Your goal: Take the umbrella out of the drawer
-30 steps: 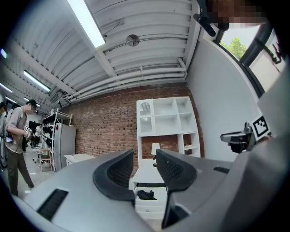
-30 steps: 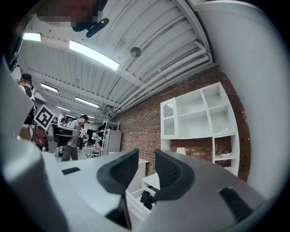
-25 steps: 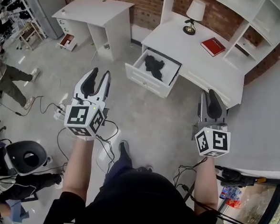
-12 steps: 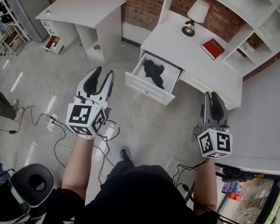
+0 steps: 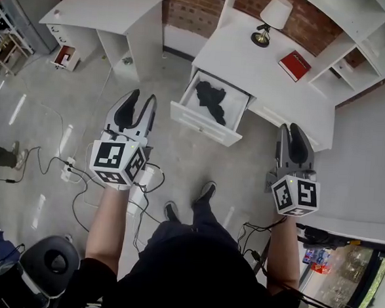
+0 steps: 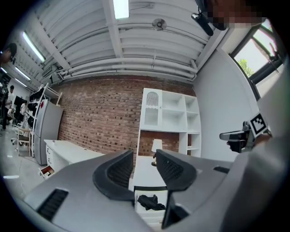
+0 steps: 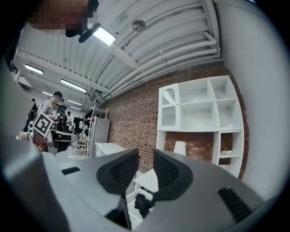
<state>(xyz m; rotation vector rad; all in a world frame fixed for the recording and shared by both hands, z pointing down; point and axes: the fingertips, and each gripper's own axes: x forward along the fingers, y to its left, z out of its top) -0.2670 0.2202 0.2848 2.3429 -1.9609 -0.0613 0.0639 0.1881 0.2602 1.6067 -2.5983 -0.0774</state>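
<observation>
A black folded umbrella [image 5: 213, 100] lies in the open white drawer [image 5: 196, 121] of the desk [image 5: 251, 62]. In the left gripper view the umbrella [image 6: 149, 202] shows low between the jaws, far ahead. In the right gripper view the umbrella [image 7: 143, 204] sits in the same way below the jaws. My left gripper [image 5: 142, 98] hangs over the floor left of the drawer, open and empty. My right gripper [image 5: 291, 129] is held right of the drawer near the desk's front edge, its jaws a little apart with nothing between them. Both point level toward the desk.
On the desk stand a lamp [image 5: 271, 17] and a red book [image 5: 293, 63], with a white shelf unit [image 5: 375, 31] at the right. A second white table [image 5: 110, 9] stands at the left. Cables [image 5: 73, 171] lie on the floor. The person's feet [image 5: 206, 194] are below the drawer.
Both grippers have moved forward toward the desk as the person stepped closer. The jaws of both stand as before, and the umbrella has not moved.
</observation>
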